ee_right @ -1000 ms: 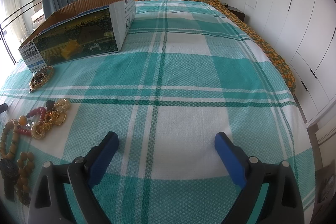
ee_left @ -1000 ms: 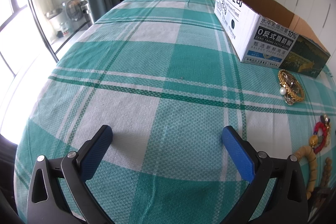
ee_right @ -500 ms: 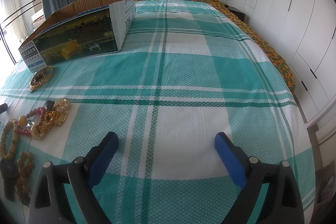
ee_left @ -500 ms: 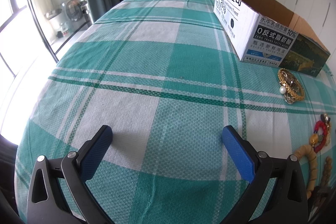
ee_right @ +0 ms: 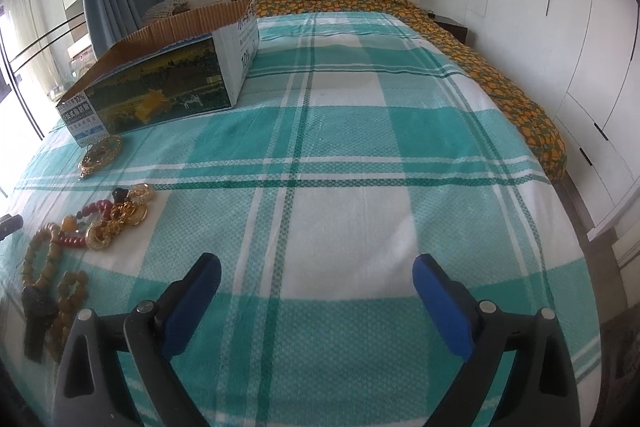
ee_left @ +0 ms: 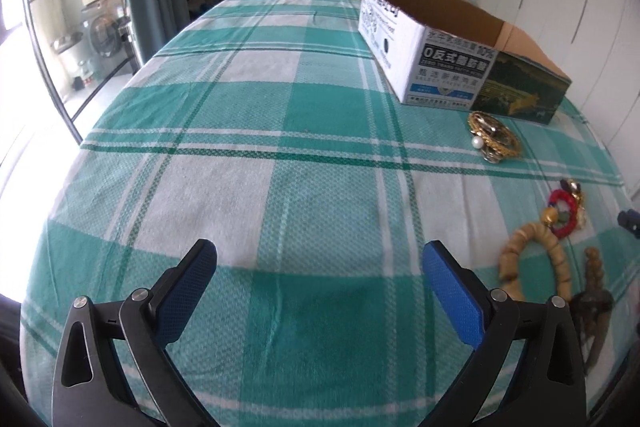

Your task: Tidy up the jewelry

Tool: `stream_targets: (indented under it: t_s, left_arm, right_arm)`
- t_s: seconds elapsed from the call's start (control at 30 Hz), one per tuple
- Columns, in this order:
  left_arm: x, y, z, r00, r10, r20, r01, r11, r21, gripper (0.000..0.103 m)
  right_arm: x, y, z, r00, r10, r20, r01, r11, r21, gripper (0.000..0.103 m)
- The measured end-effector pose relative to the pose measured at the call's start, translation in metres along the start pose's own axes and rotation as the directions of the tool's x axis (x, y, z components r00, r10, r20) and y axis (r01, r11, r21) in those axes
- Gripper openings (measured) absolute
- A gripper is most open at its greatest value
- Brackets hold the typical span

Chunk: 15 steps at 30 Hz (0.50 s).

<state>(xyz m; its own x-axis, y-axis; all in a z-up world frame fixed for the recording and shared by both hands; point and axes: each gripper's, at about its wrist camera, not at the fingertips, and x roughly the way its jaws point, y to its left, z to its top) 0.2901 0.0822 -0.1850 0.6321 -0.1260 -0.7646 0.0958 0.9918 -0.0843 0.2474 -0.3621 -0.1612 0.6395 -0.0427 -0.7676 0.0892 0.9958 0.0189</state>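
Hovering over a bed with a green and white checked blanket (ee_left: 248,187), the left tongs (ee_left: 320,263) are spread wide apart, and nothing sits between the blue pads (ee_left: 188,291). They hold nothing. The right tongs (ee_right: 316,275) are also wide open over the same blanket, and they too hold nothing.

All the jewelry lies on the blanket, between the two tongs. From the left tongs it is off to the right side. Closest to their right finger is a tan bead bracelet (ee_left: 536,259), with a dark brown bead string (ee_left: 592,303) just beside it. A little farther ahead is a red bead loop (ee_left: 564,207) mixed with small gold bits. Farther ahead still, a gold chain pile with a white pearl (ee_left: 494,141) rests just in front of an open cardboard box (ee_left: 448,67).

From the right tongs, the same things are off to the left. The tan bracelet (ee_right: 38,259) and the dark bead string (ee_right: 64,303) lie near the left finger. A heap of gold rings and red beads (ee_right: 116,219) is ahead of them. The gold chain pile (ee_right: 100,155) lies just beside the corner of the box (ee_right: 160,87). The box stands ahead and to the left, well apart from the tongs.
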Motion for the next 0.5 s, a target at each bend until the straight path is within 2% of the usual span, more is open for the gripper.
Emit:
stream_targets:
  t_s: [0.13,0.3,0.43,0.5]
  left_arm:
    - [-0.022,-0.015,-0.013,0.996,-0.087,0.027,0.086,0.996,0.024,0.102]
    - [-0.032,-0.037,-0.015,0.984,-0.174,0.026,0.173,0.984,0.038,0.102]
    - [-0.03,-0.056,-0.012,0.98,-0.2,0.007,0.199,0.976,0.084,0.102]
    - [-0.026,-0.065,-0.013,0.982,-0.191,-0.014,0.191,0.975,0.115,0.102]
  right_arm:
    - [-0.027,0.009,-0.013,0.999,0.02,0.042,-0.019,0.999,-0.032,0.098]
    - [-0.052,0.039,-0.028,0.993,0.096,0.064,-0.091,0.993,-0.08,0.098]
    - [-0.064,0.066,-0.04,0.982,0.177,0.059,-0.17,0.979,-0.11,0.098]
    - [-0.067,0.08,-0.046,0.976,0.213,0.046,-0.206,0.97,-0.128,0.098]
